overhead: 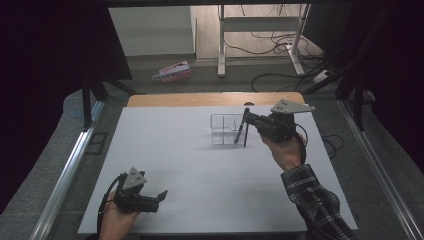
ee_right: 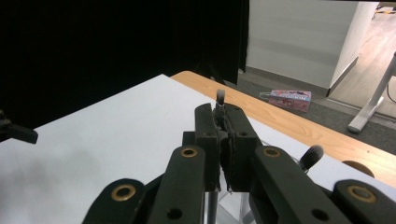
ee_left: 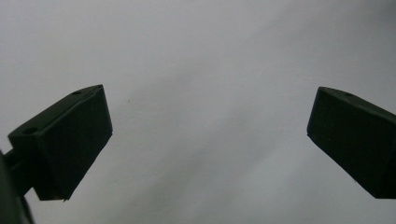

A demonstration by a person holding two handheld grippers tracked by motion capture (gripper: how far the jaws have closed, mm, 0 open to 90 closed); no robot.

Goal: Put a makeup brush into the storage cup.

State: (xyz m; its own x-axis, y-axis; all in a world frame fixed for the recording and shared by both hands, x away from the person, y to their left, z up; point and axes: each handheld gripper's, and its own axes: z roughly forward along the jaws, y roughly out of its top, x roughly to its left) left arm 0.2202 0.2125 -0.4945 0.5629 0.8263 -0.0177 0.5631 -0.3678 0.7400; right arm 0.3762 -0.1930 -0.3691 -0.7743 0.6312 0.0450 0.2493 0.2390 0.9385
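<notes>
Pink box (ee_right: 290,99) on floor, lettering perhaps "…KIN", blurred.

Right gripper (overhead: 246,116): black body, grey top plate, brass-coloured rivets; the thin pen (overhead: 240,133) clamped between its pads is dark with a pale grey tip. Just beside it, a clear, colourless box (overhead: 223,129) on a white table (overhead: 190,165) with a light wood far edge. Sleeve (overhead: 312,200) behind it: dark plaid with pale lines; left gripper (overhead: 161,195) black, grey plate.
</notes>
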